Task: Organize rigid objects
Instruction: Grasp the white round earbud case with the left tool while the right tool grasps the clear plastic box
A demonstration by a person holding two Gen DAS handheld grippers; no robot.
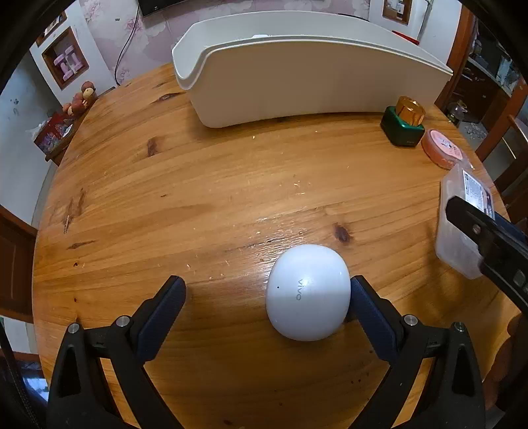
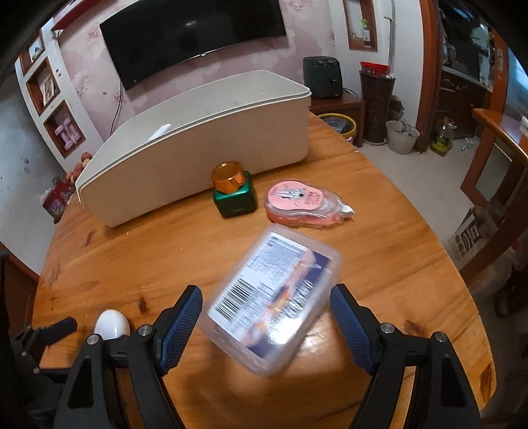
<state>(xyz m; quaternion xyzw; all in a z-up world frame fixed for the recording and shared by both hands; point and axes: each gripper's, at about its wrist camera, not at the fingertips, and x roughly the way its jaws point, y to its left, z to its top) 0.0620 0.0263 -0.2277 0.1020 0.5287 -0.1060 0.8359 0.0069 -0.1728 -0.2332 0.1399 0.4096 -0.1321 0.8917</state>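
A white earbud case (image 1: 308,292) marked "vivo" lies on the round wooden table (image 1: 184,204). My left gripper (image 1: 268,292) is open around it; the right finger touches its side, the left finger stands well apart. A clear plastic box (image 2: 274,302) with a printed label lies between the fingers of my open right gripper (image 2: 265,302), touching neither. The box also shows in the left wrist view (image 1: 462,224), and the earbud case in the right wrist view (image 2: 111,324).
A large cream storage bin (image 1: 307,76) stands at the table's far side. In front of it sit a green bottle with a gold cap (image 2: 233,189) and a pink packaged item (image 2: 305,204). A television hangs on the wall (image 2: 194,29). A chair (image 2: 495,148) stands to the right.
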